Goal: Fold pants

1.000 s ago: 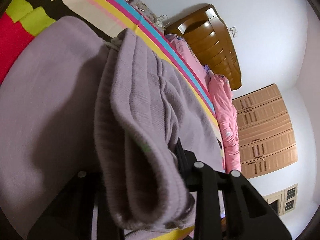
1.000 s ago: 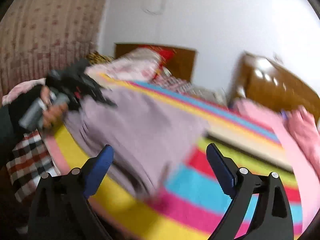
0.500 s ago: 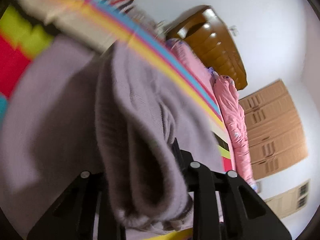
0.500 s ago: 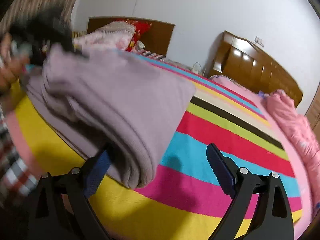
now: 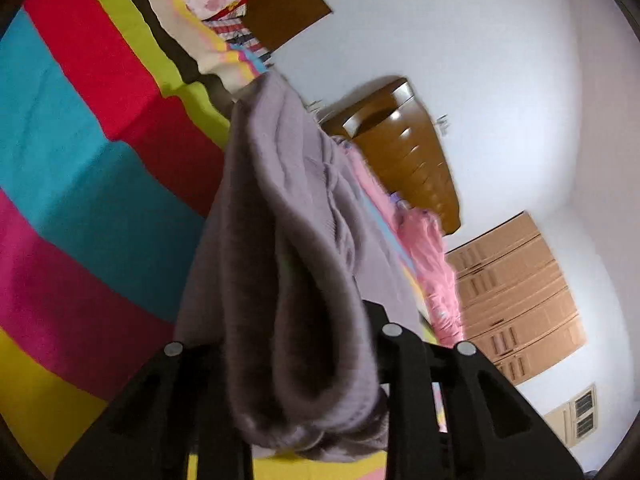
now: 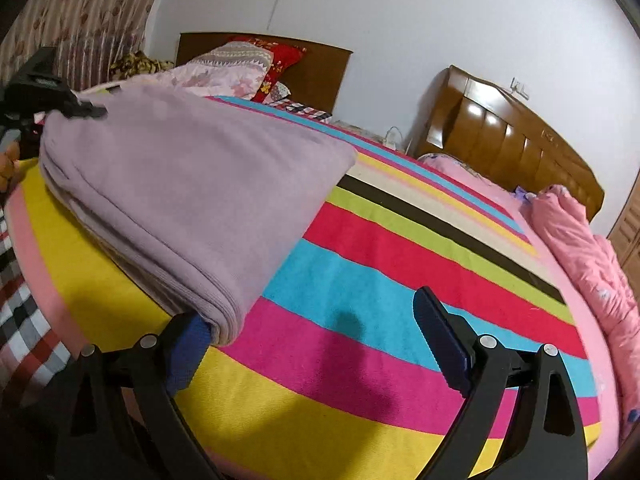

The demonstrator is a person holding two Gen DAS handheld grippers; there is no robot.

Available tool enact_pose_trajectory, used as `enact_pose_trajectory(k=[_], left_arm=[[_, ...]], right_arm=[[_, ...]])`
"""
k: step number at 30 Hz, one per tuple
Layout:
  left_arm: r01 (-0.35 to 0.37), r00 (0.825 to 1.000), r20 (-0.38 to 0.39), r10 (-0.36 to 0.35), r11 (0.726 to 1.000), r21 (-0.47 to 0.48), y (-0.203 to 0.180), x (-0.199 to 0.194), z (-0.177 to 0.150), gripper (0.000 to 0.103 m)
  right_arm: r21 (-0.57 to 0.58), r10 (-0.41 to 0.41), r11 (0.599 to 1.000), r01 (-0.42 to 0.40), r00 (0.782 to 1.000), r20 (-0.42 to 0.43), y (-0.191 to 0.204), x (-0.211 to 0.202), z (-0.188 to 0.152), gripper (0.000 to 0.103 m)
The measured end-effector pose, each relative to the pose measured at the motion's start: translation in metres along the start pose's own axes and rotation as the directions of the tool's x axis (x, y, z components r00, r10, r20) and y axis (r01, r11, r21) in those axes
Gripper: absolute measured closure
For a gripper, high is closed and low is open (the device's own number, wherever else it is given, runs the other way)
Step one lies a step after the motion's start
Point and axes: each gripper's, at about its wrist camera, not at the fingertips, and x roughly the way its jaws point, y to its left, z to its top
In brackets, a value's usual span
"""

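The lilac knit pants (image 6: 192,184) lie folded in a thick stack on the striped bedspread (image 6: 400,280), at the left of the right wrist view. My left gripper (image 5: 304,360) is shut on the folded edge of the pants (image 5: 288,264), which bulge between its fingers; it also shows at the far left of the right wrist view (image 6: 48,96), at the stack's far corner. My right gripper (image 6: 316,332) is open and empty, its left pad (image 6: 188,344) just under the stack's near corner.
The bed carries bright colour stripes. A pink quilt (image 6: 592,256) lies along the right side by a wooden headboard (image 6: 512,136). Pillows (image 6: 248,64) are piled at the back. A plaid cloth (image 6: 24,320) hangs at the left edge. A wooden wardrobe (image 5: 516,292) stands beyond.
The left gripper has swung the held pants edge across, so more bedspread shows. The right gripper has closed in on the stack's near corner, still open.
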Motion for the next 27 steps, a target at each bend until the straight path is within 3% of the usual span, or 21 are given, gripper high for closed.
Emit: enact_pose_trajectory(k=[2, 4, 6, 7, 8, 9, 11, 12, 14, 17, 18, 20, 22, 23, 24, 27], left_arm=[[-0.062, 0.998, -0.008, 0.062, 0.997, 0.054, -0.01, 0.005, 0.0, 0.073], [-0.073, 0.997, -0.025, 0.074, 0.996, 0.056, -0.014, 0.005, 0.002, 0.07], [-0.1, 0.995, -0.014, 0.1, 0.995, 0.029, -0.013, -0.005, 0.004, 0.061], [-0.165, 0.986, 0.039, 0.164, 0.986, 0.016, -0.017, -0.021, 0.003, 0.049], [-0.224, 0.971, 0.086, 0.222, 0.974, 0.019, -0.021, -0.033, 0.001, 0.034], [-0.358, 0.92, 0.18, 0.347, 0.933, 0.029, -0.036, -0.054, -0.004, 0.029], [-0.473, 0.858, 0.269, 0.438, 0.878, 0.079, -0.061, -0.071, -0.011, 0.028], [-0.481, 0.853, 0.294, 0.432, 0.869, 0.12, -0.077, -0.075, -0.015, 0.027], [-0.449, 0.876, 0.299, 0.379, 0.867, 0.218, -0.107, -0.07, -0.025, 0.021], [-0.396, 0.916, 0.227, 0.332, 0.838, 0.374, -0.138, -0.036, -0.04, 0.018], [-0.403, 0.915, 0.209, 0.346, 0.818, 0.411, -0.142, -0.025, -0.045, 0.018], [-0.483, 0.873, 0.179, 0.453, 0.752, 0.448, -0.137, 0.003, -0.056, 0.018], [-0.547, 0.829, 0.172, 0.531, 0.71, 0.443, -0.12, 0.014, -0.061, 0.019], [-0.537, 0.836, 0.176, 0.519, 0.713, 0.45, -0.11, 0.013, -0.064, 0.019], [-0.507, 0.858, 0.189, 0.478, 0.726, 0.465, -0.107, 0.006, -0.068, 0.019], [-0.479, 0.875, 0.181, 0.45, 0.743, 0.468, -0.093, -0.003, -0.072, 0.019]], right_arm=[[0.014, 0.007, 1.0, -0.007, 1.0, -0.008, -0.003, 0.002, 0.001, 0.013], [0.024, 0.022, 0.999, -0.021, 1.0, -0.019, -0.001, 0.002, 0.0, 0.013], [0.027, 0.065, 0.998, -0.064, 0.997, -0.035, -0.004, -0.003, 0.0, 0.012], [0.026, 0.097, 0.995, -0.097, 0.995, -0.035, -0.006, -0.006, 0.0, 0.012], [0.024, 0.141, 0.99, -0.141, 0.99, -0.03, -0.009, -0.012, 0.0, 0.012], [0.027, 0.224, 0.974, -0.223, 0.975, -0.011, -0.015, -0.021, -0.002, 0.012], [0.026, 0.308, 0.951, -0.31, 0.95, 0.039, -0.021, -0.04, -0.002, 0.012], [0.017, 0.328, 0.944, -0.329, 0.943, 0.059, -0.02, -0.046, 0.0, 0.012], [-0.004, 0.391, 0.919, -0.394, 0.913, 0.112, -0.013, -0.056, 0.014, 0.012], [-0.045, 0.466, 0.884, -0.465, 0.874, 0.134, 0.008, -0.054, 0.036, 0.012], [-0.076, 0.499, 0.867, -0.493, 0.857, 0.129, 0.02, -0.052, 0.043, 0.012], [-0.126, 0.558, 0.828, -0.547, 0.826, 0.084, 0.04, -0.042, 0.047, 0.012], [-0.144, 0.588, 0.795, -0.59, 0.807, -0.058, 0.063, -0.021, 0.037, 0.011], [-0.155, 0.586, 0.792, -0.59, 0.807, -0.074, 0.068, -0.018, 0.03, 0.01], [-0.187, 0.571, 0.8, -0.57, 0.819, -0.056, 0.072, -0.018, 0.022, 0.01], [-0.195, 0.565, 0.803, -0.563, 0.824, -0.048, 0.075, -0.021, 0.02, 0.011]])
